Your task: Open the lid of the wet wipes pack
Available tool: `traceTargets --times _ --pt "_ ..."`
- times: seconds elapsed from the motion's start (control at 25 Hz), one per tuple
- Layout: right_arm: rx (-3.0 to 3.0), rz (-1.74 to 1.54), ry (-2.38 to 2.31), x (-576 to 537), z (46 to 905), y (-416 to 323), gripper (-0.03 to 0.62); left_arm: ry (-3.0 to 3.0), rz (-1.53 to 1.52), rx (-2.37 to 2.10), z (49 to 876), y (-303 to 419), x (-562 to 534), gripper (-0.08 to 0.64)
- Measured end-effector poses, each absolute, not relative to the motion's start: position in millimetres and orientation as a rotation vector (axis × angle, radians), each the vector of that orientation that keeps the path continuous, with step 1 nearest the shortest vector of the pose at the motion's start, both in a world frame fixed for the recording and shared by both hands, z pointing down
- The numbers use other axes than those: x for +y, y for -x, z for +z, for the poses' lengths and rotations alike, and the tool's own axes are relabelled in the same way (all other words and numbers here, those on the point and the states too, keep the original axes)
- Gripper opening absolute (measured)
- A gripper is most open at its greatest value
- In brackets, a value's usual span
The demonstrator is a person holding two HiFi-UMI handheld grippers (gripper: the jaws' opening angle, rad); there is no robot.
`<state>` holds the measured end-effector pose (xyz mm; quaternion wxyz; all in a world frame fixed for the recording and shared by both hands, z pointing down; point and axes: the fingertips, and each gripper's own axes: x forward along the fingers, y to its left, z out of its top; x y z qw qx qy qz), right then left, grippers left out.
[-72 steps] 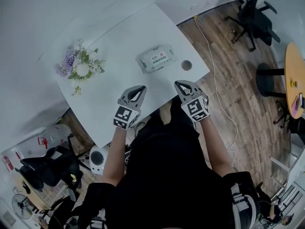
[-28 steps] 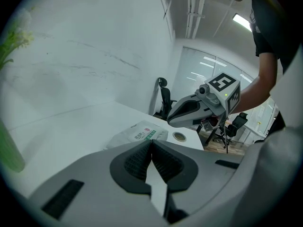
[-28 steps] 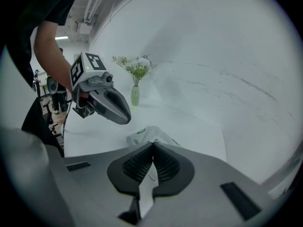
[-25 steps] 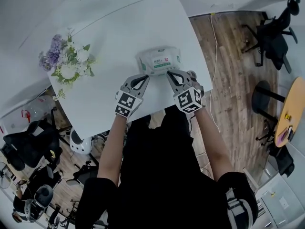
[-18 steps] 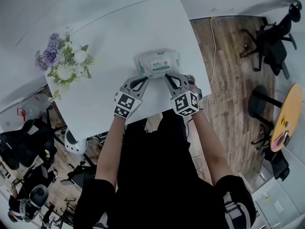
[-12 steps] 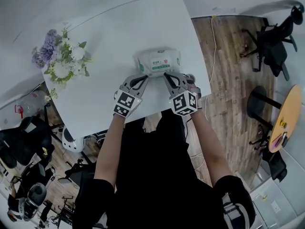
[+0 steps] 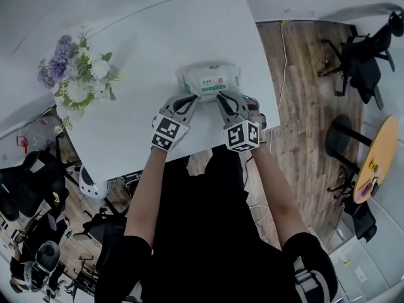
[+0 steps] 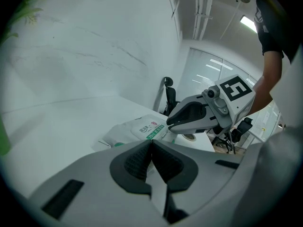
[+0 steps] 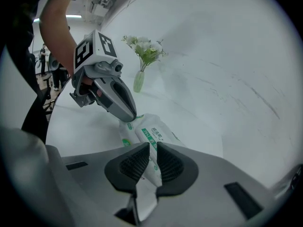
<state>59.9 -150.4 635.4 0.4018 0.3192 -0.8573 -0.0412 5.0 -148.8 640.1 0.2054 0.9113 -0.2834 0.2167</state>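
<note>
One white table (image 7: 158, 36), wood floor (image 7: 303, 81) | soft crinkled pack (image 7: 210, 79) | left gripper (image 8: 151, 143) closed at its edge | right gripper (image 9: 152, 148) clamps it.

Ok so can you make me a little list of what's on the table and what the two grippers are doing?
table: white, holds a pack and flowers
wet wipes pack: lies flat near the person's edge; lid looks flat, not lifted
left gripper: shut, tip at the pack's left end
right gripper: closed on the pack's near edge, by the label
flowers: in a vase, far left, apart from the pack
</note>
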Motion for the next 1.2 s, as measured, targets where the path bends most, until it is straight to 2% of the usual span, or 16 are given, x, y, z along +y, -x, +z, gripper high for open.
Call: traceTargets --times 0.68,1.2 --pt "-2.081 -0.222 -0.704 -152.8 652.9 -56.1 0.103 -2.522 0.641 -0.773 654.4 -8.1 -151.2 0.023" --pt "-1.989 -0.429 -0.500 -150.8 655.6 -42.1 0.100 -2.519 0.644 -0.792 660.2 -7.9 -150.8 0.023"
